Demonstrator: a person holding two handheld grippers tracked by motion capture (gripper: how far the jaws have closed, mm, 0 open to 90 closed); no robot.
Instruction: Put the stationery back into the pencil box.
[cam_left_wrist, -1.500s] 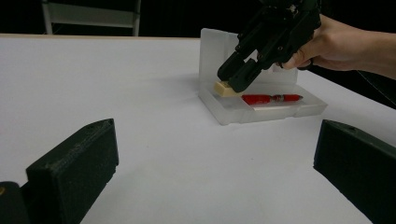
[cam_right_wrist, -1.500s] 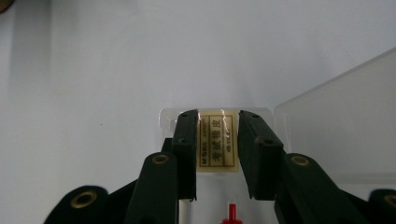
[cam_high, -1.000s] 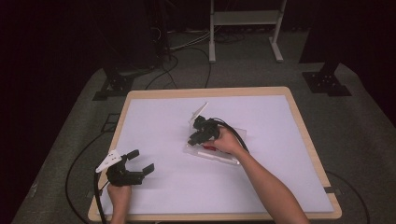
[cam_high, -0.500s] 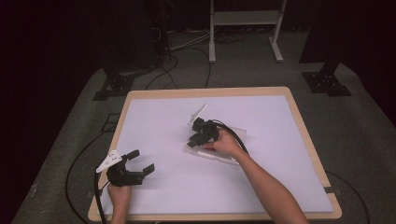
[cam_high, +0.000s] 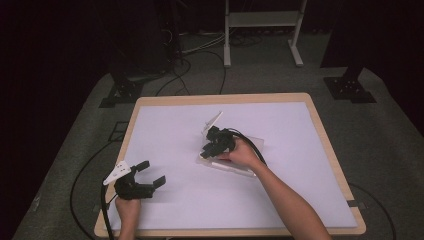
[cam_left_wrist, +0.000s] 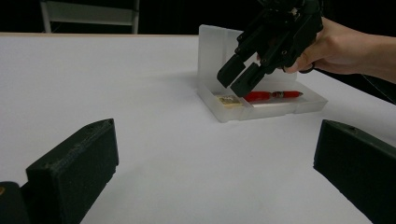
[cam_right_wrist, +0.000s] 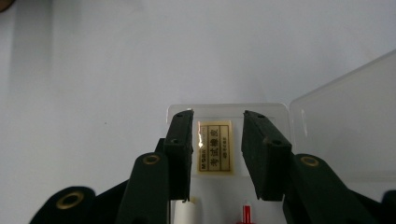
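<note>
While the right gripper hangs over the open box, the items stand as follows.

Box: a clear plastic pencil case (cam_left_wrist: 261, 105) lies near the middle of the white table (cam_high: 175, 130), lid (cam_left_wrist: 212, 49) raised upright at the far side, so its contents are open to reach from above.

Eraser: a small pale block with a yellow printed label (cam_right_wrist: 215, 147) sits in the end compartment of the case; it lies directly under the right gripper and reads as the thing being worked on.

Pen: a red pen (cam_left_wrist: 273, 95) lies lengthwise in the long compartment, just beside the eraser's compartment.

White stick: a pale rod-like item (cam_right_wrist: 189, 210) lies in the case beside the pen; its kind cannot be told.

Right gripper: (cam_right_wrist: 217, 116) points down into the case, jaws apart on either side of the eraser; they have just been opening, and the pads do not press on the block. Judged either a release or a line-up for a fresh grasp.

Left gripper: (cam_high: 150, 172) rests near the table's near left corner, well apart from the case, jaws wide apart and holding nothing; likely parked out of the way.

Hazard: a jaw may catch the case wall and shift the light case.
</note>
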